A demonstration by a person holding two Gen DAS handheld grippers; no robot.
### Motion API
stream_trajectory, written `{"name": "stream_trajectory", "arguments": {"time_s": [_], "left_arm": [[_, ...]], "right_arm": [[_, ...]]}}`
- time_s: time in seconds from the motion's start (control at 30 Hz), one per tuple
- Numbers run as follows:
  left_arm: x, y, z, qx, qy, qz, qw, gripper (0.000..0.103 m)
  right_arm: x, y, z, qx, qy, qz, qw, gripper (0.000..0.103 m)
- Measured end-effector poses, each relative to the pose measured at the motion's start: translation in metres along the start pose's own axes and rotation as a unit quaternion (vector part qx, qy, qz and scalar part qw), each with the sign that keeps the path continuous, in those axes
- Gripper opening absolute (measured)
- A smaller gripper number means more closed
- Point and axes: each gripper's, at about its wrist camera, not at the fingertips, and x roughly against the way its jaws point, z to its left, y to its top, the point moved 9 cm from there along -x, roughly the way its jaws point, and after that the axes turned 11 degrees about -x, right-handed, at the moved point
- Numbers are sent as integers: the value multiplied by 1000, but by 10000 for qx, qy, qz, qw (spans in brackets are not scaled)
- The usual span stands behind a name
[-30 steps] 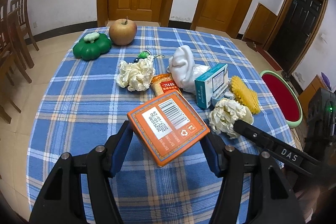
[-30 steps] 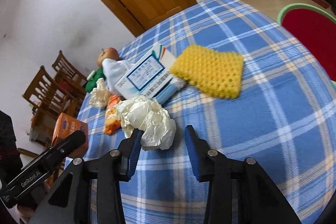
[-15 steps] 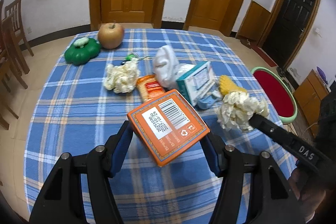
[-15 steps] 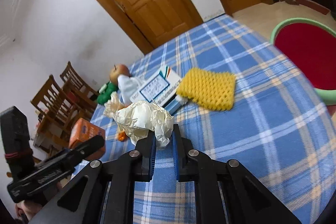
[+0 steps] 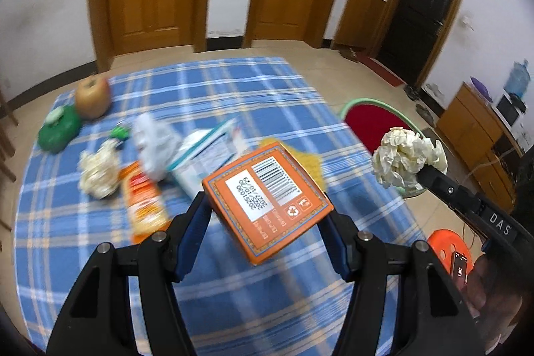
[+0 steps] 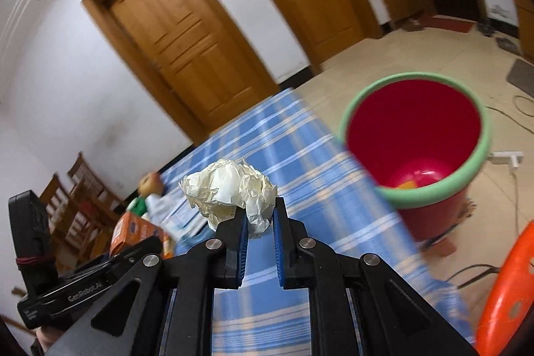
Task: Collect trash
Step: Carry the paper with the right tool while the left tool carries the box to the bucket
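crumpled paper (image 6: 230, 189) pinched between right gripper (image 6: 259, 219) fingertips.

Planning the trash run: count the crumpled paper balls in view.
2: one paper ball pinched in the right gripper, one paper wad lying on the table. Others may be hidden.

Motion blur smears the tabletop clutter (image 5: 157, 152) (labels unreadable); the orange stool (image 6: 507, 289) is cut off.
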Motion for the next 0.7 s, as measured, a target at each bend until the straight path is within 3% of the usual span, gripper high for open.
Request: {"name": "stream_trajectory", "arguments": {"time_s": [0.43,0.7], "left_arm": [[-62,60,-93,-795,-439,97,9958,64],[-115,84,-140,-1126,-651,300,9911,64]], "right_arm": [[3,62,-113,-911,-1025,-406,9897,13],[-13,81,-157,-1288,-1313,-372,9822,17]]}}
